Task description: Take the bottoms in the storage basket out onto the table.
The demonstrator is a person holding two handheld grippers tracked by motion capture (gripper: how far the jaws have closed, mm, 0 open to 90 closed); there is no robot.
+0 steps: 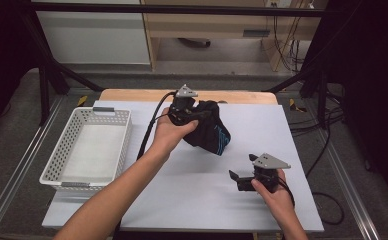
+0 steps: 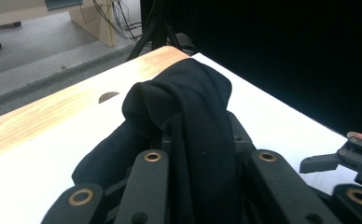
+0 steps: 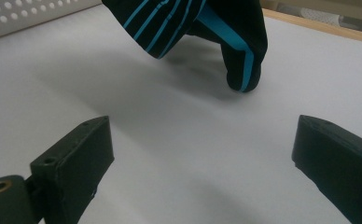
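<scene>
While the left gripper's (image 1: 191, 114) fingers are clamped on the bunched black-and-teal garment (image 1: 211, 131), dangling it just above the table (image 1: 262, 125), the right gripper's (image 1: 238, 178) fingers sit wide open nearby, with the white basket (image 1: 62, 150) way off left.

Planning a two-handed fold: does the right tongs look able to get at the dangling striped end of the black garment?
Probably yes. The right tongs are open, facing the black garment, with bare white table surface between them.
</scene>
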